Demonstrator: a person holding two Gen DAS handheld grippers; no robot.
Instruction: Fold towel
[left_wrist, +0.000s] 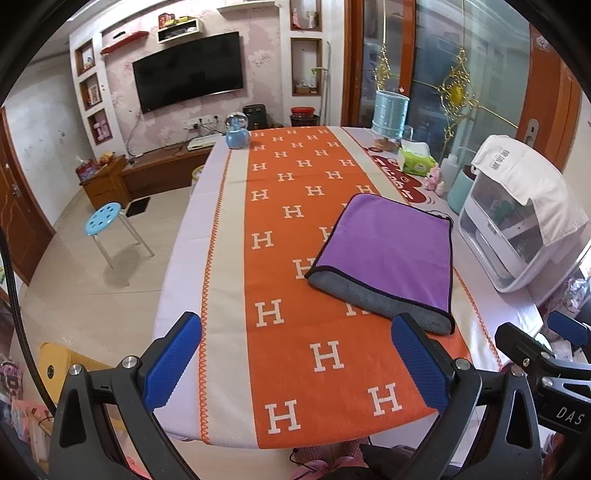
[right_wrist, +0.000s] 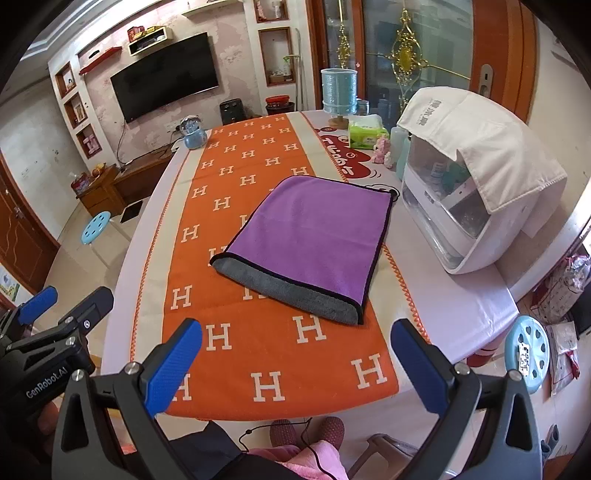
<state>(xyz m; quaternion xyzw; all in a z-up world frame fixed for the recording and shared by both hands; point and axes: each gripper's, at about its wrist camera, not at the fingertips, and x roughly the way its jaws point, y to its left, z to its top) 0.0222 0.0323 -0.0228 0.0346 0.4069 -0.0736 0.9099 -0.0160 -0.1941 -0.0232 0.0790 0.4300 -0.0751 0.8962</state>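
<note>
The towel lies folded on the runner along the middle of the table. Right of it stands a covered appliance. At the far right lie a tissue pack and a cylinder; a globe ornament stands far left. Both grippers hang over the near edge, spread wide, the left gripper left of the right gripper.

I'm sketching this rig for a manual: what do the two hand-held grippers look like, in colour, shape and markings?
Both are alike. The left hand-held gripper and the right hand-held gripper each have two black, angular arms with triangular cut-outs and silver bolts, tipped with textured blue pads. Seen from the other view, the left body reads "GenRobot.AI" in white, and the right shows "DAS". A thin black cable trails below.
</note>
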